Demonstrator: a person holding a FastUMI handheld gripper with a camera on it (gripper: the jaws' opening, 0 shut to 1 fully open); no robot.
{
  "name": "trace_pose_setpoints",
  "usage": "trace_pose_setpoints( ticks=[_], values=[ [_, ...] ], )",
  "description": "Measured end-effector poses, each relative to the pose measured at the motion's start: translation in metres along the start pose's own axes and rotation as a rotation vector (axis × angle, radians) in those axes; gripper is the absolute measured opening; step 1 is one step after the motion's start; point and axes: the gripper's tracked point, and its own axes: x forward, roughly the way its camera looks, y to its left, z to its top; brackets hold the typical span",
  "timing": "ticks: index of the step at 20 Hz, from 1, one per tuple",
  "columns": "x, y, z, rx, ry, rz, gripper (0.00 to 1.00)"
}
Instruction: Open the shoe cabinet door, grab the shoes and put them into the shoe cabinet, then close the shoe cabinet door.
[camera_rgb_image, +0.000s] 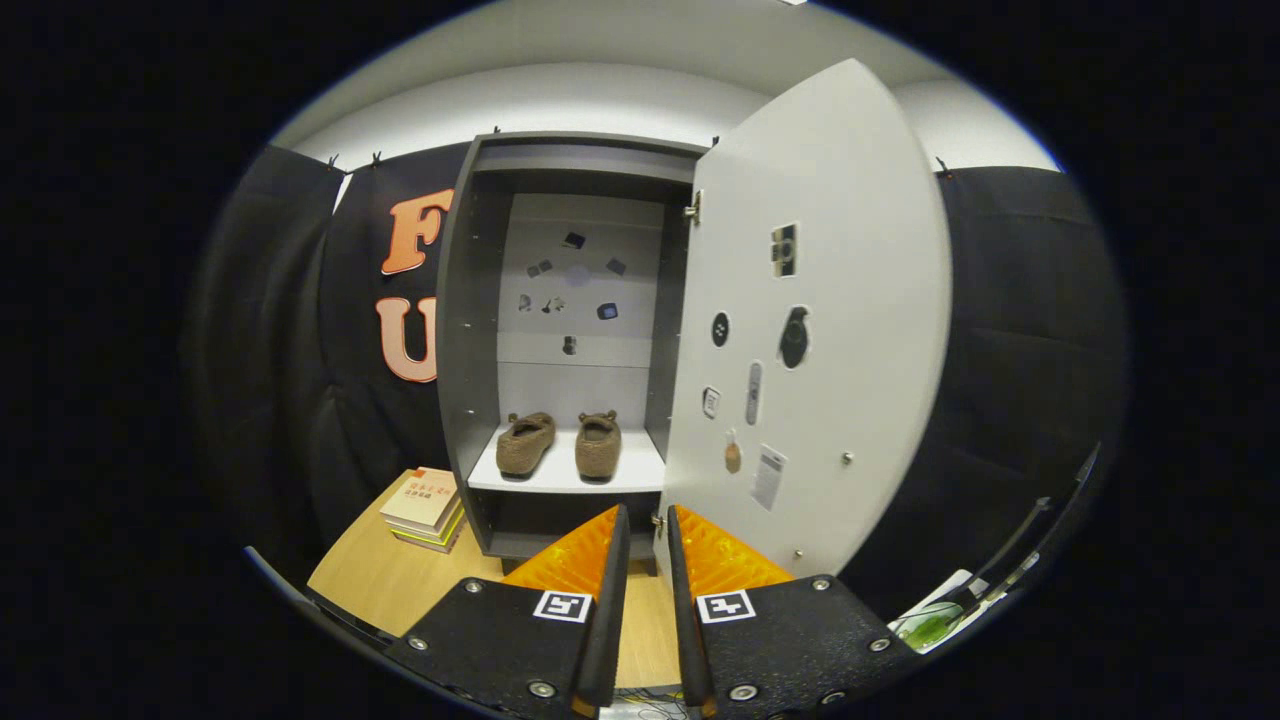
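The grey shoe cabinet (460, 330) stands on the wooden table beyond my fingers. Its door (860, 330) is swung wide open to the right, inner face toward me, with stickers on it. Two brown fuzzy shoes (526, 443) (598, 444) sit side by side on the white lower shelf (640, 472), toes pointing inward. My gripper (647, 520) hangs in front of the cabinet's base, near the hinged bottom corner of the door. Its fingers are a narrow gap apart with nothing between them.
A stack of books (426, 508) lies on the table (380, 585) left of the cabinet. A green and white object (935, 625) lies at the right, beside dark rods. Black cloth walls surround the cabinet.
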Motion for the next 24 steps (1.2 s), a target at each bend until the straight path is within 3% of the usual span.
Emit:
trace_pose_setpoints(
  ticks=[7, 12, 17, 24],
  values=[
    [-0.040, -0.083, -0.024, 0.016, 0.034, -0.138, 0.26],
    [-0.025, -0.134, -0.027, 0.024, 0.013, -0.192, 0.30],
    [0.015, -0.153, -0.030, 0.055, 0.006, -0.146, 0.42],
    [0.043, -0.149, -0.021, 0.051, -0.029, -0.090, 0.48]
  ],
)
